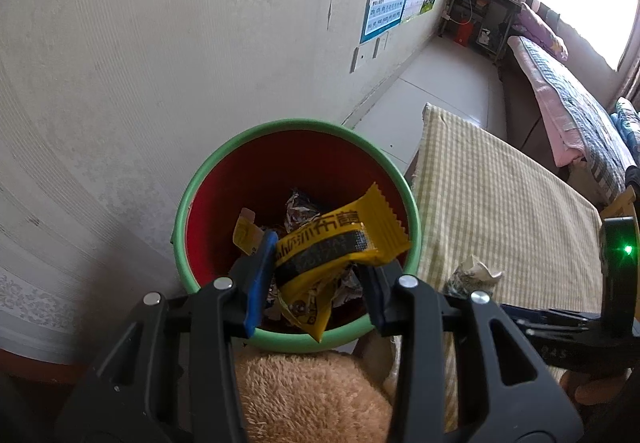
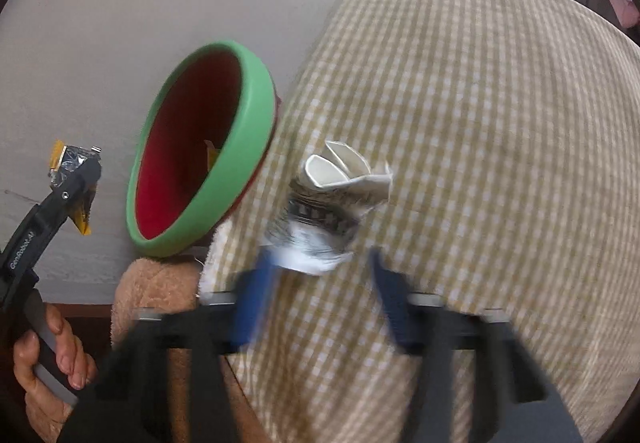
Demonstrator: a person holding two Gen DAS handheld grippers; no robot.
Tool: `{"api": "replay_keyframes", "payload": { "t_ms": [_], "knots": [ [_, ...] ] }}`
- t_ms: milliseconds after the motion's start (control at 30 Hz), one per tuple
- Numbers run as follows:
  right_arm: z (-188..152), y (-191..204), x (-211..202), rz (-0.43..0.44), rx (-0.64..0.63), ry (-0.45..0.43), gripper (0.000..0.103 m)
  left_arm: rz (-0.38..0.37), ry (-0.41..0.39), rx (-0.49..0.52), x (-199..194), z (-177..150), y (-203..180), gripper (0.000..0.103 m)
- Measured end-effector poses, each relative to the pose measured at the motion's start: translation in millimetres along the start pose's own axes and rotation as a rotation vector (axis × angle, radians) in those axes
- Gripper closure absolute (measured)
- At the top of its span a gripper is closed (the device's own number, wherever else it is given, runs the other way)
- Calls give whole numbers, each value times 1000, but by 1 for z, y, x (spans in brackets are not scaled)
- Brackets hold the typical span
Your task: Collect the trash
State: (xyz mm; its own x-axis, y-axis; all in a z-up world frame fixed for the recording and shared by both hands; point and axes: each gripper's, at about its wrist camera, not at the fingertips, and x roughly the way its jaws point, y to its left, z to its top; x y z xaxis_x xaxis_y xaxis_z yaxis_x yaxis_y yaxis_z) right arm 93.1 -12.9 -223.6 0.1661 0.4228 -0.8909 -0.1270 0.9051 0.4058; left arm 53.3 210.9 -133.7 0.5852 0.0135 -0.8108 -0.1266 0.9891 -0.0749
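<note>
While left tongs (image 1: pixel 318 255) pinch wrapper (image 1: pixel 340 233) over bin (image 1: pixel 296 123), right tongs (image 2: pixel 320 257) spread, checked tablecloth (image 2: pixel 480 123), papered wall (image 1: pixel 120 83)

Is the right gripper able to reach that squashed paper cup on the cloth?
Probably yes: the squashed cup lies alone on the checked cloth, just ahead of the right gripper, with nothing between.

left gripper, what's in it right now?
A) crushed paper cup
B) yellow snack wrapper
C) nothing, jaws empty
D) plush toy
B: in the left wrist view the left gripper is clamped on the yellow snack wrapper, held over the bin; the crushed paper cup lies on the checked cloth.
</note>
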Motion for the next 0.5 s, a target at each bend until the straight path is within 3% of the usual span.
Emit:
{"api": "replay_keyframes", "payload": {
  "t_ms": [100, 433, 500],
  "knots": [
    [4, 7, -5, 3, -44, -12, 103, 4, 1, -6, 1, 0, 2, 66],
    [12, 34, -39, -13, -152, -117, 103, 4, 5, -12, 4, 1, 3, 66],
    [15, 33, -40, -27, -145, -108, 89, 4, 3, -14, 4, 1, 4, 66]
  ]
}}
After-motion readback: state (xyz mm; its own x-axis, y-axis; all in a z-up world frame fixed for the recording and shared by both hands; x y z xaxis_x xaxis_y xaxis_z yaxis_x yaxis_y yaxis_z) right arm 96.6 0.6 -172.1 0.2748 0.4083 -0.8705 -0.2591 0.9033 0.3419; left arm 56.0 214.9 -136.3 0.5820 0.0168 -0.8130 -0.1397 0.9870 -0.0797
